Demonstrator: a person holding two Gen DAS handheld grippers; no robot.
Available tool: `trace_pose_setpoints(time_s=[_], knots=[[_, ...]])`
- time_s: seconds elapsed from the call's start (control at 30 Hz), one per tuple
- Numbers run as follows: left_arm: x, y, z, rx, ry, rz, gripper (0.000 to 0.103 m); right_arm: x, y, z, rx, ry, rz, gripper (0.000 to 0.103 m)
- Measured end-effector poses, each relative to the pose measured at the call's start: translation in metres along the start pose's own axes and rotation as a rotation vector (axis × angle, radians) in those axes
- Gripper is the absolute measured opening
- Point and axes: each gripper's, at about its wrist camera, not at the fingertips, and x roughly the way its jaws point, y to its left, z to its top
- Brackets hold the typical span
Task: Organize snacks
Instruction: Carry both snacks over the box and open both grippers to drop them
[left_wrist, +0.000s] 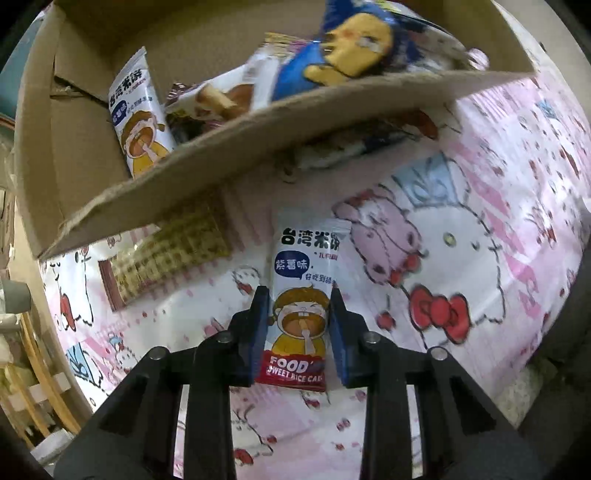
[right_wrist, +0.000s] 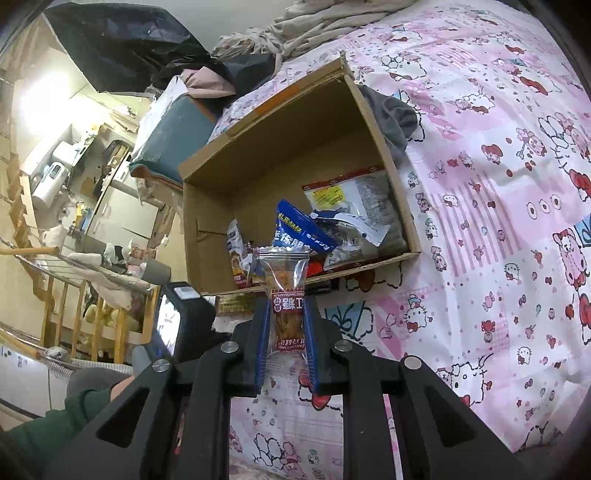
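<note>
Two tongs each hold a snack. The left tongs are clamped on a rice cake pack lying on the pink bed sheet, just near of the box. The right tongs grip a clear snack packet upright, raised before the box, which holds a blue bag and other snacks.

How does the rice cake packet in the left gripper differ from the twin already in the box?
The gripped rice cake packet lies outside the cardboard box, over the patterned sheet; the boxed rice cake packet leans against a box wall. The left gripper clamps the first; nothing touches the second. Both share the same white wrapper and cartoon.
</note>
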Motion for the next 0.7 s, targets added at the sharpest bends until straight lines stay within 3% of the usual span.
trace_pose_setpoints(time_s=[0.1,0.37,0.57,0.7], knots=[[-0.006,-0.005,-0.008,-0.032,0.014,-0.015,0.027,0.001,0.002,0.0,-0.009,0.005,0.0,0.019],[-0.065,-0.014,-0.037,-0.091,-0.057,-0.097,0.027,-0.003,0.006,-0.001,-0.011,-0.006,0.006,0.019],[-0.129,0.006,-0.051,-0.174,-0.237,-0.094,0.027,-0.008,0.013,-0.002,-0.032,-0.03,0.029,0.019],[-0.161,0.039,-0.041,-0.268,-0.364,-0.037,0.027,-0.015,0.016,-0.001,-0.038,-0.059,0.058,0.019]])
